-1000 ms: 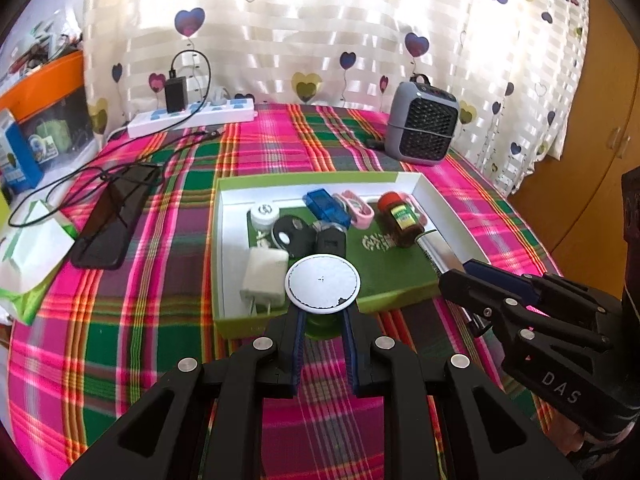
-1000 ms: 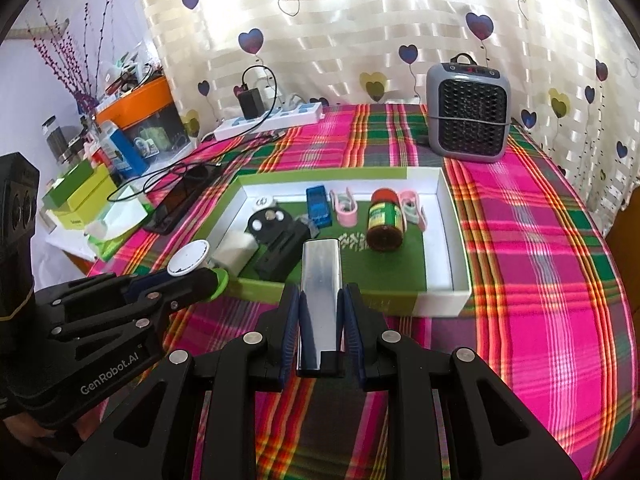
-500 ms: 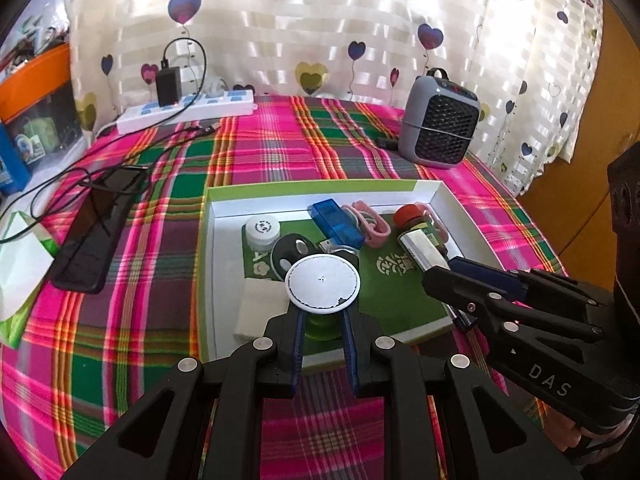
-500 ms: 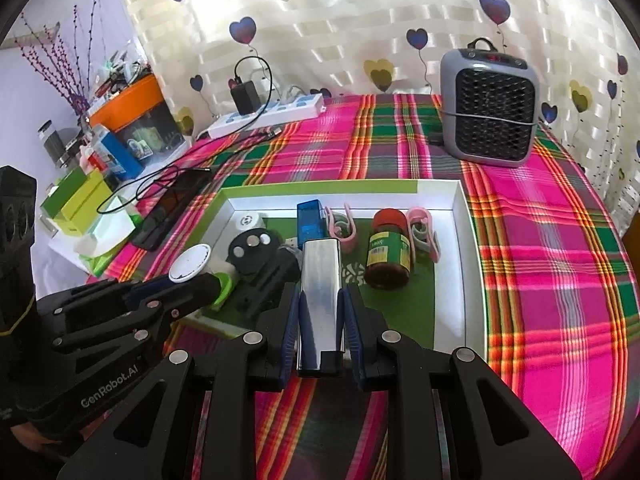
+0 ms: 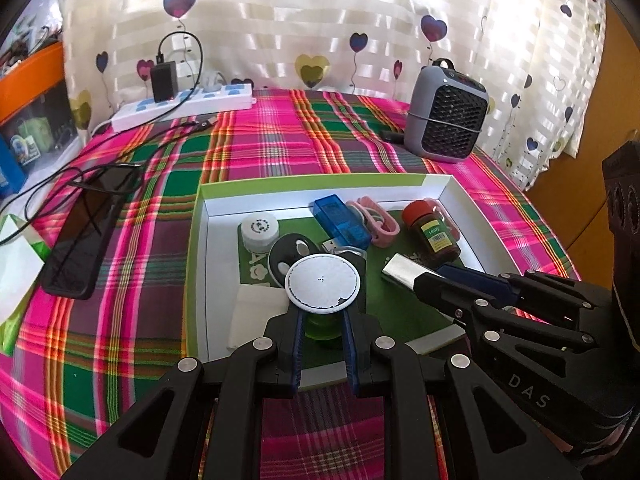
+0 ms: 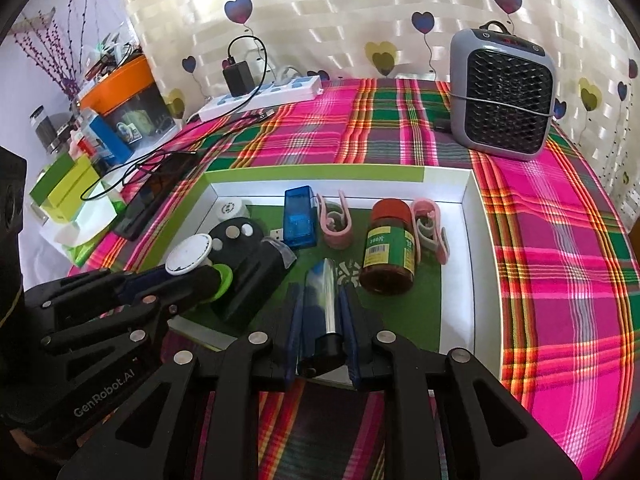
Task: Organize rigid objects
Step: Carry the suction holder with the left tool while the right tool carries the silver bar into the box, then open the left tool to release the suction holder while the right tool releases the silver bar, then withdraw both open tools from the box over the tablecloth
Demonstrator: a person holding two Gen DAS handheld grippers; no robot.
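A bright pink-and-green plaid cloth (image 5: pixel 280 148) covers the table in front of you, with a heart-print curtain (image 5: pixel 320 20) behind it, a grey fan heater (image 6: pixel 502 92) at the back right and a white power strip (image 5: pixel 184 106) at the back left. In the middle sits a shallow white tray (image 6: pixel 466 200) with a green floor. It holds a blue USB stick (image 6: pixel 298 216), two pink clips (image 6: pixel 334 220), a brown bottle with a red cap (image 6: pixel 388 248) lying on its side, a small white-lidded jar (image 5: pixel 260 230), a black round piece (image 5: pixel 290 254) with pale dots, a black block (image 6: pixel 256 276) and a white block (image 5: pixel 256 312). Your left gripper (image 5: pixel 322 344) is pinching a green-bodied container with a white round lid (image 5: pixel 322 282) above the tray's near left part. Your right gripper (image 6: pixel 322 328) is clamped on a shiny silver bar (image 6: pixel 322 300) over the tray's near middle (its lower end is lost between the pads). The container's body is mostly hidden under its lid, and the left gripper covers part of the white block. A dark phone (image 5: pixel 86 236) lies left of the tray, crossed by a black cable.
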